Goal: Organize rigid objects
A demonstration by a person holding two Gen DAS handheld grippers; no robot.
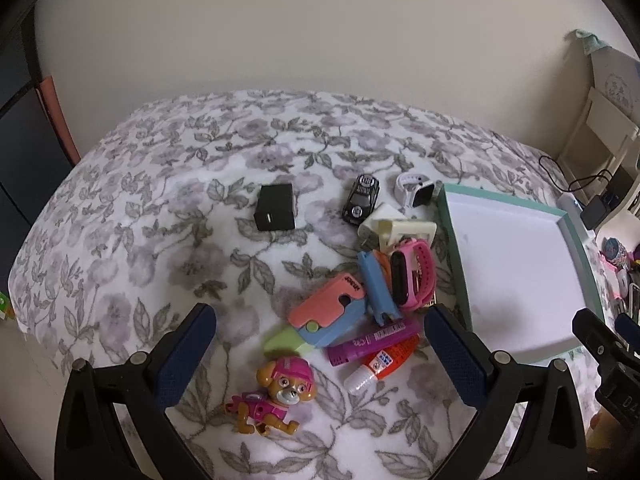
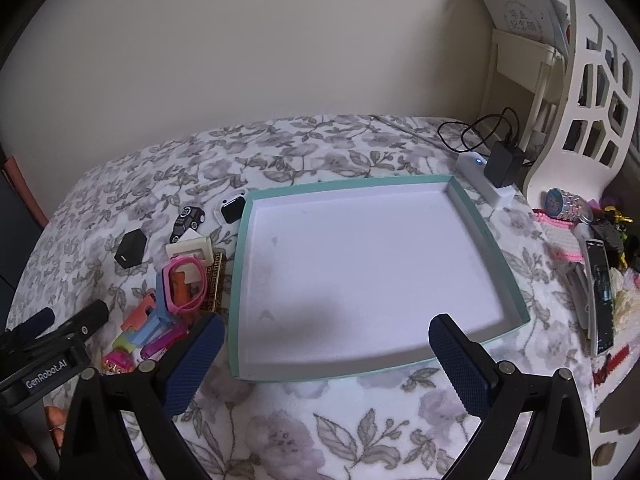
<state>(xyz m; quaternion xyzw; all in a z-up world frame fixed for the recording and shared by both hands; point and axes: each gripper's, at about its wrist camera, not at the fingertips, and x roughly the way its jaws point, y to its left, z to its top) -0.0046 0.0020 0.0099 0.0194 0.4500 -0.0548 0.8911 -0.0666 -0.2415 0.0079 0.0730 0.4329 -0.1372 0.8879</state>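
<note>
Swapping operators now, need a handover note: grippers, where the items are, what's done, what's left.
Left gripper: open, empty, above the toy pile.
Right gripper: open, empty, over the near edge of the tray.
Tray: on the floral blanket, nothing in it.
Items, all on the blanket left of the tray: pup figure, purple glue stick, orange-white tube, pink folding toy, pink watch, white watch, toy car, black cube, white plug adapter.
Done: nothing placed.
Left: presumably move every item into the tray.
</note>
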